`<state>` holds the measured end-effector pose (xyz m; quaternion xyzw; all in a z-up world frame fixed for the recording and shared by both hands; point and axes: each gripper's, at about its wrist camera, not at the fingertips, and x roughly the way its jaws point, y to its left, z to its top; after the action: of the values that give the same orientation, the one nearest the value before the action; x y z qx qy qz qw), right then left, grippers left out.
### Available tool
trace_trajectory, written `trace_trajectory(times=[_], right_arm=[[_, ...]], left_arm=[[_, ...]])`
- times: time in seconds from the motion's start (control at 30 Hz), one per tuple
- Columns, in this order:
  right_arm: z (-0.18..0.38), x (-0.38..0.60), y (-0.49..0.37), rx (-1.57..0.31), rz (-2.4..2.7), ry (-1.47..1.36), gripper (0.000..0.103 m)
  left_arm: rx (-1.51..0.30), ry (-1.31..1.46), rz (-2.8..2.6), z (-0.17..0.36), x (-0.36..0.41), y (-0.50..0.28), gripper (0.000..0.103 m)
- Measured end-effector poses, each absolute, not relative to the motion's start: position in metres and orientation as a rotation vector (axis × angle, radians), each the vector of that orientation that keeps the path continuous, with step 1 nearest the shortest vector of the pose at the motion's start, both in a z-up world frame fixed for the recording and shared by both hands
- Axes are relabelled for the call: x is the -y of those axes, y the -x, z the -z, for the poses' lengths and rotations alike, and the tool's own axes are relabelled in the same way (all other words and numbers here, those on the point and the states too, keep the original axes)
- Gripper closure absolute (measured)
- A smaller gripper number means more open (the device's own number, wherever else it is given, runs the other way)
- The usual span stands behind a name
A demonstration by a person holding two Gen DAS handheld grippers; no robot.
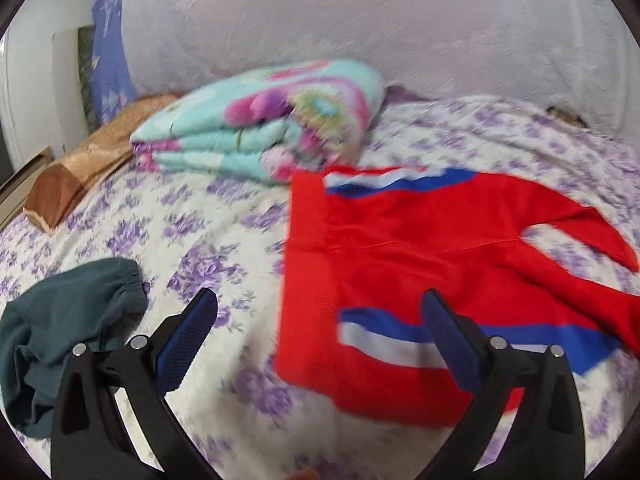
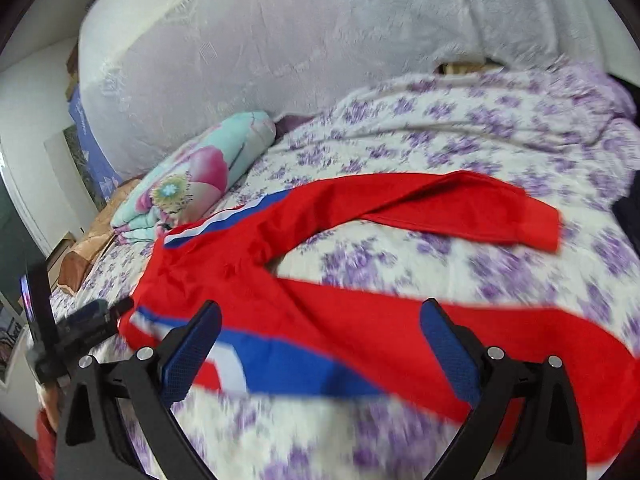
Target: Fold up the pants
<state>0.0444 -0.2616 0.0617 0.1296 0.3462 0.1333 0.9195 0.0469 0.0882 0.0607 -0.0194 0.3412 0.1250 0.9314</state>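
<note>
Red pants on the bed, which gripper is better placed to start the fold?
Probably the right gripper: open, it hangs over the near leg of the red pants. The left gripper, also open, sits by the waistband, half over bare bedsheet.

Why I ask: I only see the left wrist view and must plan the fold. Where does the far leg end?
Observer: The far leg of the pants curves right; its cuff lies flat, apart from the near leg.
Operator: Is the right gripper holding cloth?
Observer: No. The right gripper is open, above the near leg.
Operator: Anything past the cuff?
Observer: A dark thing at the frame's right edge.
</note>
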Motion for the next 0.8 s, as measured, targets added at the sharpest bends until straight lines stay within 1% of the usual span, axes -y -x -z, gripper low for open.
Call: trace_trajectory(times=[0.07, 0.23, 0.4, 0.57, 0.6, 0.63, 0.67, 0.7, 0.73, 0.77, 0.8], right_arm=[[-0.059, 0.255, -0.077, -0.759, -0.267, -0.274, 0.003], [-0.033, 0.238, -0.171, -0.874, -0.190, -0.316, 0.003], [-0.002, 0.231, -0.226, -0.956, -0.119, -0.368, 0.003], [0.004, 0.234, -0.249, -0.914, -0.062, -0.403, 0.003], [0.003, 0.234, -0.254, -0.910, -0.062, -0.406, 0.005], [0.000, 0.234, -0.257, -0.891, -0.066, -0.405, 0.011], [-0.003, 0.235, -0.258, -0.878, -0.079, -0.407, 0.038], [-0.005, 0.236, -0.260, -0.872, -0.099, -0.412, 0.073], [-0.008, 0.238, -0.261, -0.868, -0.116, -0.420, 0.084], [-0.014, 0.244, -0.257, -0.849, -0.124, -0.433, 0.092], [-0.018, 0.246, -0.254, -0.831, -0.130, -0.434, 0.094]], left_arm=[[-0.748, 0.058, -0.283, -0.053, -0.099, -0.056, 0.004], [-0.734, 0.093, -0.268, -0.052, -0.102, -0.054, 0.004], [-0.727, 0.044, -0.271, -0.053, -0.094, -0.057, 0.004], [-0.717, 0.006, -0.241, -0.053, -0.083, -0.059, 0.004], [-0.719, -0.007, -0.232, -0.052, -0.080, -0.060, 0.004], [-0.722, -0.016, -0.224, -0.051, -0.078, -0.060, 0.004], [-0.723, -0.028, -0.214, -0.051, -0.076, -0.061, 0.004], [-0.719, -0.041, -0.207, -0.051, -0.073, -0.060, 0.004], [-0.715, -0.047, -0.202, -0.051, -0.072, -0.060, 0.004], [-0.713, -0.050, -0.199, -0.051, -0.071, -0.060, 0.004], [-0.714, -0.051, -0.189, -0.050, -0.070, -0.060, 0.004]])
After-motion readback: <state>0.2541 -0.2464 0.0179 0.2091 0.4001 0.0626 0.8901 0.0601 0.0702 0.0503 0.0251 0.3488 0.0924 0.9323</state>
